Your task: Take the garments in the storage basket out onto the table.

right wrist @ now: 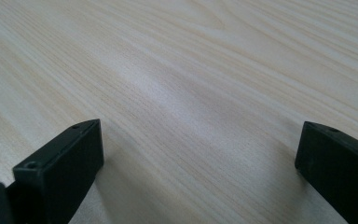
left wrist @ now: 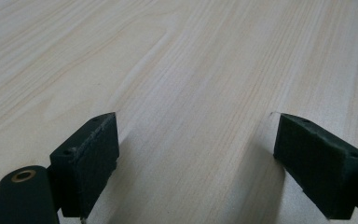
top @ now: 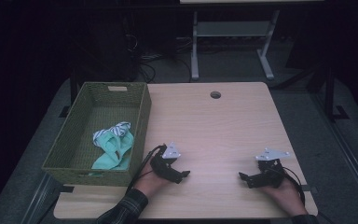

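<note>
Both grippers rest low on the pale wooden table (top: 214,126) near its front edge, each held by a hand. My left gripper (top: 182,176) lies just right of the basket, jaws pointing right. It is open, with bare wood between its black pads (left wrist: 91,158). My right gripper (top: 243,178) sits at the front right, jaws pointing left toward the other one. In the right gripper view its jaws (right wrist: 200,163) stand wide apart over bare tabletop, so it is open too. Neither holds anything.
A green woven basket (top: 142,126) stands on the table's left side, holding crumpled mint-green and striped cloth (top: 113,142). A round cable hole (top: 215,94) is near the table's far edge. Beyond the table are a dark floor, cables and a metal stand.
</note>
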Action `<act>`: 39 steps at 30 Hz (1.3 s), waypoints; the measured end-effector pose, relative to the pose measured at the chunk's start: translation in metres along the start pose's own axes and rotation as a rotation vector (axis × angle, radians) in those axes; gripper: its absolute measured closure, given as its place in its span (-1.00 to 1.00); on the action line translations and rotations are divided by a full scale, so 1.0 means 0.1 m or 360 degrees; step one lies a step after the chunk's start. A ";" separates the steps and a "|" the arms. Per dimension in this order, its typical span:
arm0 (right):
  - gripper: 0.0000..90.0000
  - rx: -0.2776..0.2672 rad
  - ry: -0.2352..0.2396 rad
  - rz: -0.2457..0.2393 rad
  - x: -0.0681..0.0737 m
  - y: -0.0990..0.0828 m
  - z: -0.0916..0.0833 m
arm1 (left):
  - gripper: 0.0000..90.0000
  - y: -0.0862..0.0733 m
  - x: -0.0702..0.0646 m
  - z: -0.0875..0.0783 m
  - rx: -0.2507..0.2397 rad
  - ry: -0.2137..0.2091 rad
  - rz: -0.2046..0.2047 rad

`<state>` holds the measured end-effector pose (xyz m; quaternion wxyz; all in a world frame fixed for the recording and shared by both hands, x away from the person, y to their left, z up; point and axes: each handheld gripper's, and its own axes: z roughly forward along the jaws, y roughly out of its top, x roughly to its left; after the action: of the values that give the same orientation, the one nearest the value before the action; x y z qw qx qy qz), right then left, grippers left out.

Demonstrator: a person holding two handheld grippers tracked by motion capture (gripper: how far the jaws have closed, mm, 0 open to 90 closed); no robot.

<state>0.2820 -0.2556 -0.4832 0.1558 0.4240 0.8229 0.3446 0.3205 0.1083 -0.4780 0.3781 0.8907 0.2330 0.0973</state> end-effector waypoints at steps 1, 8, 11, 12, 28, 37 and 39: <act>-0.99 0.0000 0.0000 0.0000 0.00 0.00 0.00 | -0.71 0.00 0.00 0.00 0.0005 0.0001 0.0001; -0.99 -0.0001 0.0003 -0.0004 0.00 0.00 0.00 | -0.71 0.05 0.01 0.00 0.0065 -0.0001 0.0003; -0.99 -0.0001 0.0003 -0.0004 0.00 0.00 0.00 | -0.71 0.06 0.01 0.01 0.0067 0.0005 -0.0009; -0.99 -0.0001 0.0003 -0.0004 0.00 0.00 0.00 | -0.71 0.07 0.02 0.00 0.0090 0.0008 -0.0010; -0.99 0.0000 0.0009 -0.0004 0.00 0.01 0.01 | -0.70 0.13 0.02 -0.05 0.0137 0.0027 -0.0041; -0.99 -0.0003 0.0003 -0.0006 0.00 0.00 0.00 | -0.70 0.17 0.08 -0.06 0.0162 0.0030 -0.0051; -0.99 -0.0002 0.0004 -0.0005 0.00 0.00 0.00 | -0.70 0.16 0.08 -0.08 0.0153 0.0033 -0.0068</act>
<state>0.2823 -0.2553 -0.4832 0.1555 0.4222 0.8236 0.3454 0.3303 0.1073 -0.4611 0.3346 0.9015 0.2603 0.0869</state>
